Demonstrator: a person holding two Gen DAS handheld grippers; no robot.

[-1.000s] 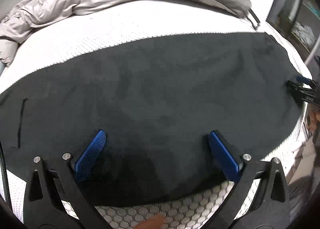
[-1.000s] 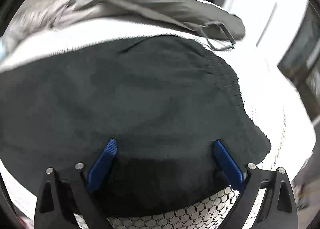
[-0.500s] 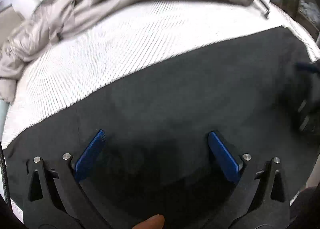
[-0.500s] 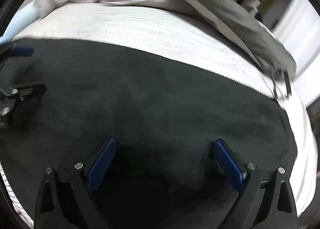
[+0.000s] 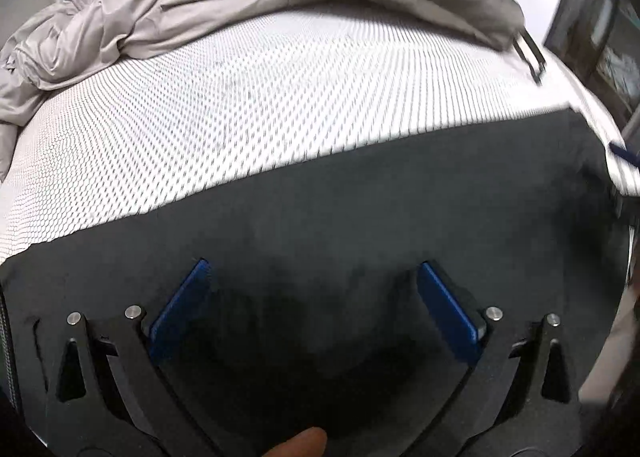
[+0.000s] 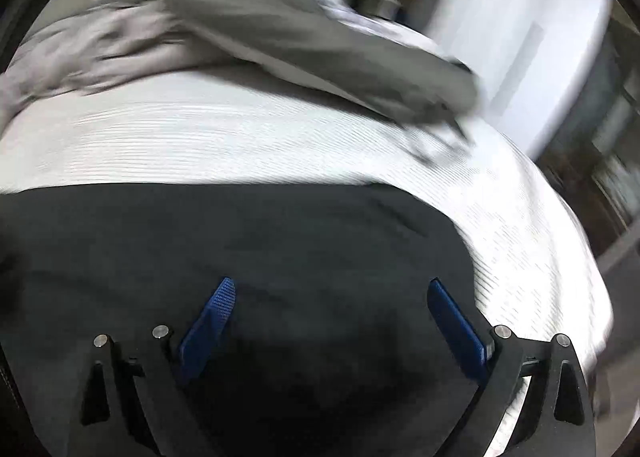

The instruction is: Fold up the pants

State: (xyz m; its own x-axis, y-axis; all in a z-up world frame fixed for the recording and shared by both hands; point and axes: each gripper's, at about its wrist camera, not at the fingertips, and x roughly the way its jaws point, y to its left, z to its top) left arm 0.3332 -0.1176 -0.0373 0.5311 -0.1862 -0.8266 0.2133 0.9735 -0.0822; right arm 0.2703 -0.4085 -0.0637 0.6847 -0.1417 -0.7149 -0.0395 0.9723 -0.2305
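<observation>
Left tongs (image 5: 310, 293): wide open, with nothing between the two blue pads (image 5: 180, 315); they are low over the pants, but the view does not show if they touch the cloth.
Fingertip (image 5: 298, 444): one fingertip of the person shows at the bottom edge of the left view, behind the tongs.
Pants (image 5: 340, 225): dark, almost black, spread flat on the mattress (image 5: 240, 105); in the left view they fill the near half, and their far edge runs from low on the left to higher on the right.
Mattress: white, with a fine mesh pattern; it lies bare between the pants and the grey clothes.
Grey clothes (image 5: 168, 5): a light grey crumpled garment at the far left and a darker grey one over it toward the right, both well apart from the pants; a dark strap (image 5: 530, 53) hangs at the right end.
Right tongs (image 6: 330, 303): also wide open and holding nothing, low over the pants (image 6: 240, 249); contact cannot be told.
Right view: blurred; the pants end just right of the right pad (image 6: 456, 329), and white mattress (image 6: 532, 257) follows.
</observation>
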